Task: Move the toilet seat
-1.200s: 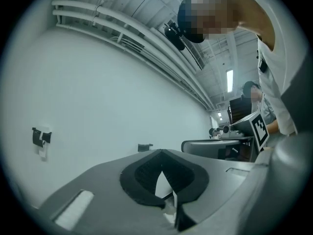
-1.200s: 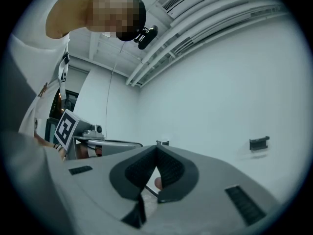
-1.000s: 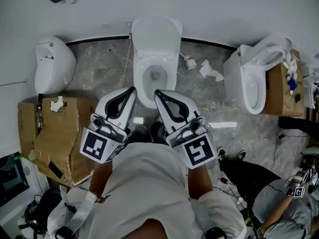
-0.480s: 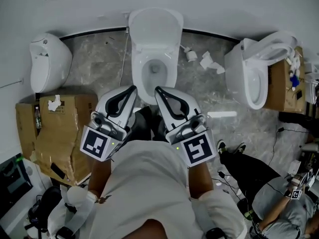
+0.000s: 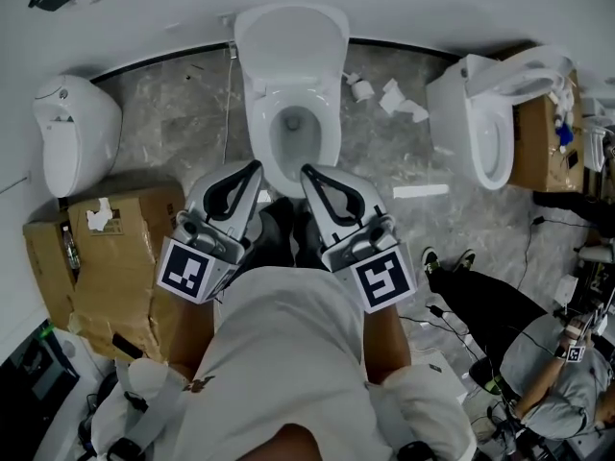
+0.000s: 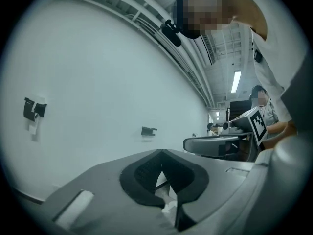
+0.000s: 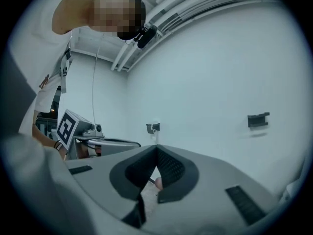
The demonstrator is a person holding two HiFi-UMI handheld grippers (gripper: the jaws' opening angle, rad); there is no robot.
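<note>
Left gripper (image 5: 256, 168) and right gripper (image 5: 307, 171), both closed and empty, just short of the middle toilet (image 5: 289, 38), whose toilet seat (image 5: 260, 128) is likely rigid, light, slippery plastic, best taken at its front edge

Even, cool light all round; colours washed nearly grey. A strip lamp (image 6: 236, 81) glows overhead, and the white wall (image 6: 98, 82) reads flat and bright. Pale glare streak on the glossy floor (image 5: 384, 161). Shadows faint. Both gripper views have round black borders, with lines bowing at the edges.
</note>
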